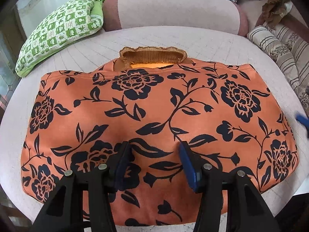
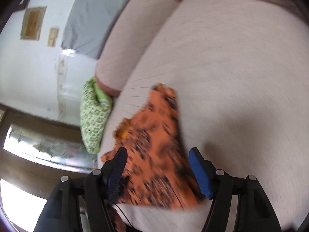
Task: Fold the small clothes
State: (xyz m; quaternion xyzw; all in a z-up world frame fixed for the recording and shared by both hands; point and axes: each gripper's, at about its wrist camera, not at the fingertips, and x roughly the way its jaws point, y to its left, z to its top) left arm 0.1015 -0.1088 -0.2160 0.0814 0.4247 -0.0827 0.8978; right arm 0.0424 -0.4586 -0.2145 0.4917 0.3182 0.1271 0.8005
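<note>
An orange garment with black flowers lies flat and folded on the pale pink sofa seat, its ribbed collar at the far side. My left gripper is open above the garment's near half, holding nothing. A blue pad of the right gripper shows at the garment's right edge. In the blurred right wrist view the right gripper is open above the garment's end, its blue pad on the right.
A green checked pillow lies at the seat's far left and also shows in the right wrist view. A striped cushion sits at the right. The sofa backrest rises behind.
</note>
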